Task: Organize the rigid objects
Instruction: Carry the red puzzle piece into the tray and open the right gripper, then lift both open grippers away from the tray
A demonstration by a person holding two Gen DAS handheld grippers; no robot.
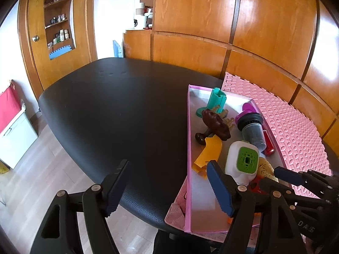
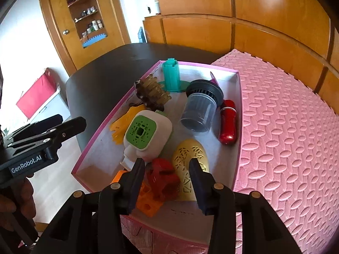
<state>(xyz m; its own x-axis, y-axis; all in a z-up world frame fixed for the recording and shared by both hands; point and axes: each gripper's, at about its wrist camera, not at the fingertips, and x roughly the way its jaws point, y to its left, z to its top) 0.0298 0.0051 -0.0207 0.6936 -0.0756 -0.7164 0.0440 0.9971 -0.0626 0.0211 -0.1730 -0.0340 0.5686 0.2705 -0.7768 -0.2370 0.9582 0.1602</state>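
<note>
- Evidently the job is mid-sorting: nearly every rigid item sits in one pink box (image 2: pixel 237 97), which lies partly on the black desk (image 1: pixel 110 110) and partly on a pink foam mat (image 2: pixel 286 127).
- Right tongs (image 2: pixel 167 169) hang low over the near end of the box, jaws parted around a red block (image 2: pixel 163 177) and not visibly pinching it; I judge this to be the approach to a pick, since that block lies on top and is easy to reach.
- Left tongs (image 1: pixel 167 186) are wide open and hold nothing, poised above the desk edge just beside the box, probably kept clear so the other hand can work.
- Count in the box, one of each as far as I can see:
  - teal stand (image 2: pixel 171 76), upright at the far end
  - brown brush (image 2: pixel 151 93), bristles up, leaning on its neighbours
  - yellow piece (image 2: pixel 120 127), flat under the brush
  - white gadget with a green face (image 2: pixel 146 133), in the middle
  - grey cup (image 2: pixel 201 110), tipped on its side
  - red capsule (image 2: pixel 227 124), along the mat-side wall
  - cream perforated shell (image 2: pixel 190 154), just beside the red block
  - orange block (image 2: pixel 148 203), under the red one
- A purple part (image 1: pixel 247 108) shows behind the cup; whether it is separate I cannot tell.
- Loose piling suggests things were dropped in, not arranged.
</note>
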